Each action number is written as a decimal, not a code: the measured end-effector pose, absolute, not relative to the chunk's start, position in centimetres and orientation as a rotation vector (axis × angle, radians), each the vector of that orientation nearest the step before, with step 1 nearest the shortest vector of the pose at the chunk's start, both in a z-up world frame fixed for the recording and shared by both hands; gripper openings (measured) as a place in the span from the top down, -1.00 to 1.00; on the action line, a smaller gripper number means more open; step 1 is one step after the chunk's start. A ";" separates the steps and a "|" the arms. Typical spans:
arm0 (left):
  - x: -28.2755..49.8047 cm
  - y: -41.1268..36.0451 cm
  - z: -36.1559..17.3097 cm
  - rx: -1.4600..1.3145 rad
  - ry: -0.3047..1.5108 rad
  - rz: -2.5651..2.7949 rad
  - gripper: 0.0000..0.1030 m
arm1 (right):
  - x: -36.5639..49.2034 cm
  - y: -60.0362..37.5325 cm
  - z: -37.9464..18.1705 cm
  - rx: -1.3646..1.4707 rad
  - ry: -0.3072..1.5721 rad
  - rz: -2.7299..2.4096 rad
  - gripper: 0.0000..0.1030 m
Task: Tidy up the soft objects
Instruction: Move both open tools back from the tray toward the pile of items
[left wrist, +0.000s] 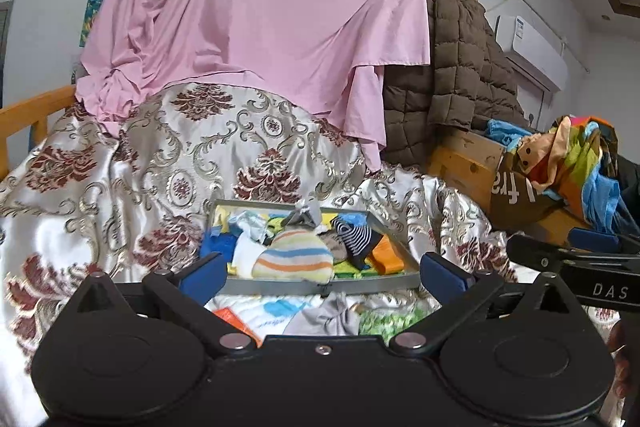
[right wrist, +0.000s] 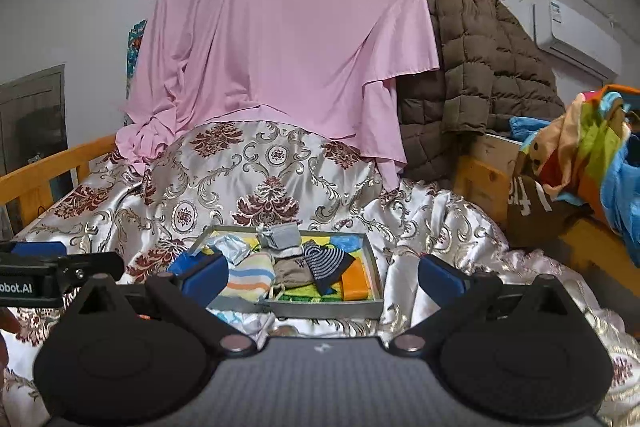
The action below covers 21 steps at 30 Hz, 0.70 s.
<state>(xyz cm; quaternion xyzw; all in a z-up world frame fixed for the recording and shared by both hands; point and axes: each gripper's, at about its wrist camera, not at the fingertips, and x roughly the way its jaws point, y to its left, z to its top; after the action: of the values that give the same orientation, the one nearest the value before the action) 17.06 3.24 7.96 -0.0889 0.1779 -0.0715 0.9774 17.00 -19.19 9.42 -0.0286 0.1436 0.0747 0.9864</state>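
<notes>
A grey tray (left wrist: 372, 283) sits on the patterned bedspread and holds several socks: a pastel striped one (left wrist: 296, 259), a navy-and-white striped one (left wrist: 356, 237), a grey one (left wrist: 306, 215) and an orange piece (left wrist: 388, 255). More soft pieces (left wrist: 324, 317) lie in front of the tray. My left gripper (left wrist: 323, 277) is open and empty just before the tray. In the right wrist view the same tray (right wrist: 320, 309) shows with the striped sock (right wrist: 248, 279). My right gripper (right wrist: 323, 277) is open and empty, near the tray's front.
A satin floral bedspread (left wrist: 120, 187) covers the bed. A pink sheet (left wrist: 260, 7) hangs behind. A brown quilted coat (left wrist: 456, 67) and colourful clothes (left wrist: 576, 163) pile on a wooden frame at the right. The right gripper's body (left wrist: 580, 263) shows at the right edge.
</notes>
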 end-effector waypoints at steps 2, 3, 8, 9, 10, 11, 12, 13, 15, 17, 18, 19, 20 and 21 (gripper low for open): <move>16.2 3.3 7.4 -0.173 0.365 -0.139 -0.98 | 16.1 -19.3 8.7 -0.049 0.289 0.144 -0.99; 15.8 3.4 7.1 -0.170 0.368 -0.139 -0.99 | 15.8 -19.4 8.3 -0.043 0.293 0.141 -0.99; 13.6 3.7 5.6 -0.156 0.372 -0.137 -0.98 | 13.7 -19.6 6.3 -0.033 0.293 0.138 -0.99; 13.3 3.8 5.3 -0.152 0.376 -0.139 -0.99 | 13.2 -19.6 5.7 -0.033 0.297 0.139 -0.99; 13.0 3.9 5.0 -0.147 0.380 -0.141 -0.98 | 12.9 -19.5 5.4 -0.037 0.301 0.141 -0.99; 12.7 4.0 4.5 -0.140 0.386 -0.142 -0.98 | 12.5 -19.5 5.0 -0.046 0.305 0.143 -0.99; 12.3 4.1 4.1 -0.135 0.391 -0.140 -0.98 | 12.1 -19.3 4.5 -0.057 0.308 0.144 -0.99; 12.1 4.2 3.8 -0.132 0.396 -0.137 -0.98 | 11.7 -19.2 4.1 -0.067 0.309 0.144 -0.99; 11.5 4.5 2.8 -0.134 0.405 -0.130 -0.98 | 11.0 -18.8 3.3 -0.081 0.310 0.143 -0.99; 10.9 4.7 1.9 -0.146 0.411 -0.123 -0.98 | 10.6 -18.4 2.7 -0.082 0.314 0.142 -0.99; 10.7 4.9 1.3 -0.154 0.417 -0.118 -0.98 | 10.5 -18.3 2.4 -0.081 0.319 0.144 -0.99; 10.5 5.0 0.9 -0.160 0.425 -0.112 -0.98 | 10.4 -18.2 2.2 -0.076 0.327 0.145 -0.99; 10.3 5.1 0.5 -0.164 0.432 -0.106 -0.98 | 10.3 -18.1 1.9 -0.070 0.333 0.146 -0.99; 10.2 5.1 0.1 -0.163 0.440 -0.100 -0.98 | 10.3 -18.1 1.7 -0.066 0.339 0.148 -0.99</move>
<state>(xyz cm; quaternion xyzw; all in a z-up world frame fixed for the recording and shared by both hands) 10.16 5.13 0.06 -0.0805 0.2177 -0.0494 0.9714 10.28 -18.08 1.72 -0.0327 0.1686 0.0736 0.9824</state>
